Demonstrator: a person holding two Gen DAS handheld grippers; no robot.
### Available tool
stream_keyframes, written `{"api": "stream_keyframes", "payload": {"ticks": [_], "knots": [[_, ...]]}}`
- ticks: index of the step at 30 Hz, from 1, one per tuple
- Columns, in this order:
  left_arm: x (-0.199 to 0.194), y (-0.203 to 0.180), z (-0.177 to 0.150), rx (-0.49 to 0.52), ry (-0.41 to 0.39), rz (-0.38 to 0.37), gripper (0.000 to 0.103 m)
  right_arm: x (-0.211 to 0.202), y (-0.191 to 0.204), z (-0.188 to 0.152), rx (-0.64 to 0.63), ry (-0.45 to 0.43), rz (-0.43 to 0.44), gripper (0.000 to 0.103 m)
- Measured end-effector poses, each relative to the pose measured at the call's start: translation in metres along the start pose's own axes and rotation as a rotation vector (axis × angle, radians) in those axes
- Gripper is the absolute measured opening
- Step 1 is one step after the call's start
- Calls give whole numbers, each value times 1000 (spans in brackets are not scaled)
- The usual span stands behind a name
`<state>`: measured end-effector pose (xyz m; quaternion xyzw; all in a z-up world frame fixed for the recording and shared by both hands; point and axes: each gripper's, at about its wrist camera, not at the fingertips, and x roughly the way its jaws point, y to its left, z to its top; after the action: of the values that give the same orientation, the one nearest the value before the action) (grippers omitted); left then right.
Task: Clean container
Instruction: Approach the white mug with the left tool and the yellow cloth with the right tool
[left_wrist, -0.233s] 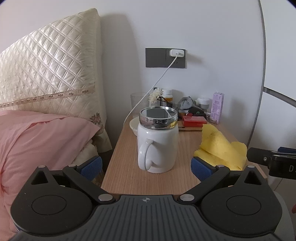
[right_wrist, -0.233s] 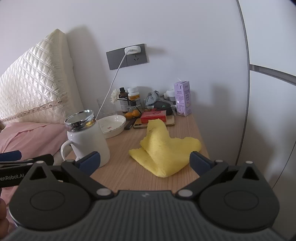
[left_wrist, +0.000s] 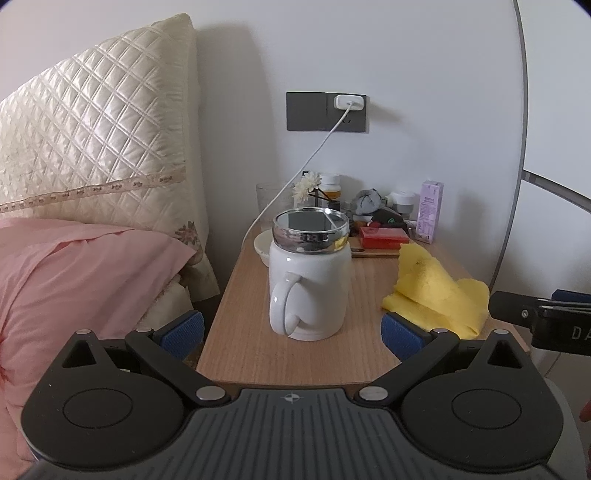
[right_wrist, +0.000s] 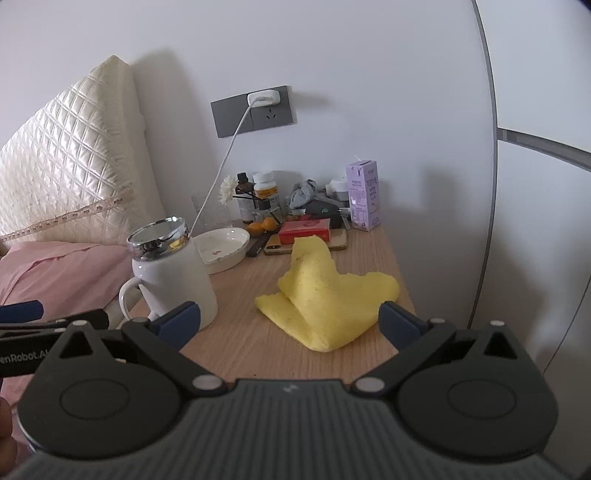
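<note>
Bedside setup, wooden nightstand (left_wrist: 251, 347) jammed against a white wall next to a bed; left gripper (left_wrist: 291, 332) hangs at the front edge with its blue pads spread wide, gripping nothing; dead ahead of it is the white mug (left_wrist: 309, 291), upright with a shiny metal lid (left_wrist: 311, 229), handle facing the gripper; right gripper (right_wrist: 290, 319) is spread wide too and empty, lined up on the crumpled yellow cloth (right_wrist: 325, 295) just right of the mug, not touching it; behind the mug sits a shallow white dish (right_wrist: 221, 248); further back from the mug, by the wall, a red box (right_wrist: 304, 229), a purple carton (right_wrist: 363, 195) and some bottles; white charger cable (right_wrist: 221, 173) drops behind the mug from a grey wall socket (right_wrist: 255, 110); left of the mug, pink bedding (left_wrist: 74, 280) and a quilted cream pillow (left_wrist: 92, 136).
</note>
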<state>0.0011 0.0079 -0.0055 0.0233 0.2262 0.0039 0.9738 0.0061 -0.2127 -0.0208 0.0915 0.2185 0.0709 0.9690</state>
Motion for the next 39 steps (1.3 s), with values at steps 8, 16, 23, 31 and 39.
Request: {"api": "stream_keyframes", "payload": {"ticks": [8,16,23,31,39], "knots": [[4,8,-5,-12,11,-10,102,0,-4,-1,-7,0,-8,103],[6,9,-5,-12,16,-8,103,0,-3,-1,-19,5,-23,103],[6,8,-8,-13,9,-10,103,2,0,-2,-26,3,-46,103],[8,-1,-6,-7,12,0,102,2,-1,-1,-32,5,-44,103],[8,-5,-7,-5,8,-6,102,1,-1,-1,-34,-4,-36,103]]}}
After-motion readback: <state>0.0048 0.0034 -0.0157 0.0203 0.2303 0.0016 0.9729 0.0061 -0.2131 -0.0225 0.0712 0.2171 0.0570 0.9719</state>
